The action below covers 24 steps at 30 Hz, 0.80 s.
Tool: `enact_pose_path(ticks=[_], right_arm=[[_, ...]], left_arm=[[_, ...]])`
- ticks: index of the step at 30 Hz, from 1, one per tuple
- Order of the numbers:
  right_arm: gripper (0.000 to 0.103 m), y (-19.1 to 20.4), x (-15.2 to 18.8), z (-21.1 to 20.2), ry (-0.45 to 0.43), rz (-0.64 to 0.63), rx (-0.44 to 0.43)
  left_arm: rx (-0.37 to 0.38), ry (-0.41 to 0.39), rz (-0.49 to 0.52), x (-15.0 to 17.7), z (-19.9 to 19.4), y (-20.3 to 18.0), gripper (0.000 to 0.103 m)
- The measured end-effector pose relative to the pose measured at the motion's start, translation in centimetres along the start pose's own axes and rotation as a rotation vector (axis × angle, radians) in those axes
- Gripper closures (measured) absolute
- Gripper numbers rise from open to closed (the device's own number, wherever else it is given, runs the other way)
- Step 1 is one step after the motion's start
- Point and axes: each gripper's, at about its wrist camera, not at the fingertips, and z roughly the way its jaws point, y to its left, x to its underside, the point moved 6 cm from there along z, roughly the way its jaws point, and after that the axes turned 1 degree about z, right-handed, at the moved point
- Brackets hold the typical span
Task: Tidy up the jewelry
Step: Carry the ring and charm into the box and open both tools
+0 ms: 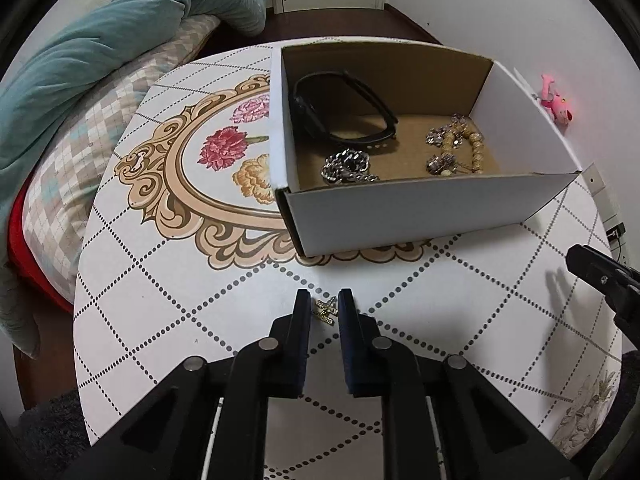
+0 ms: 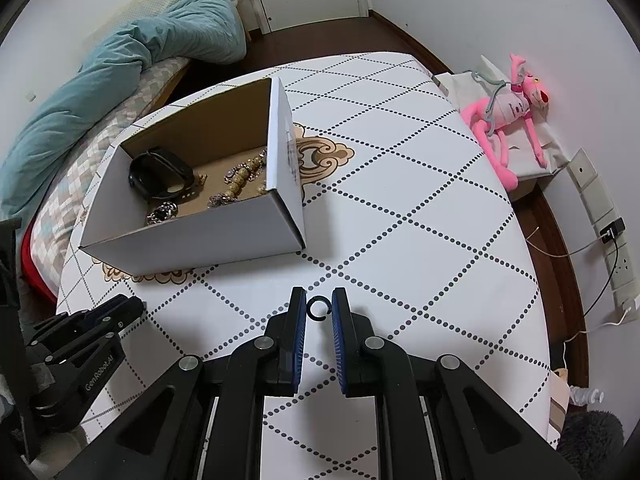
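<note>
As you hovered, both grippers stood spread around small pieces
Left gripper (image 1: 324,308) straddled the gold earrings (image 1: 325,312); right gripper (image 2: 319,307) straddled the black ring (image 2: 319,308), box (image 2: 192,236) ahead-left

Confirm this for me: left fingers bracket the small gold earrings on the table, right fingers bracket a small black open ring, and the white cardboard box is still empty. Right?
Not quite. The white cardboard box is not empty: the left wrist view shows a black wristband, a silver chain and a beaded bracelet inside. The rest stands: small gold earrings sit between the left fingers, and a small black open ring between the right fingers.
</note>
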Motion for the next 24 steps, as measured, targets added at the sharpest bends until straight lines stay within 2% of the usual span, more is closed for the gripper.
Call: enact_pose_path(ticks=[8,14,17,21,24], right_arm=[[0.089,1.2,-0.6,-2.1,-0.027,-0.007,-0.052],[0.089,2.1,-2.5,-5.1,-0.056,0.007,-0.145],[0.090,3.0,-5.0,-5.9,-0.062,0.001,-0.195],[0.090,4.2,-8.7,-5.2,-0.049,-0.033,-0.221],[0.089,5.0,-10.8,-3.5,0.000,-0.061,-0.227]], left_arm=[[0.061,-0.058,-0.007,-0.8,-3.8,-1.0,0.092],[0.160,-0.095,-0.027,-3.8,-7.7,-1.7,0.092],[0.223,-0.079,-0.066,-6.7,-8.1,-1.6,0.092],[0.240,-0.041,-0.090,-9.4,-6.9,-1.1,0.092],[0.253,0.029,-0.095,-10.5,-5.0,-0.7,0.092]])
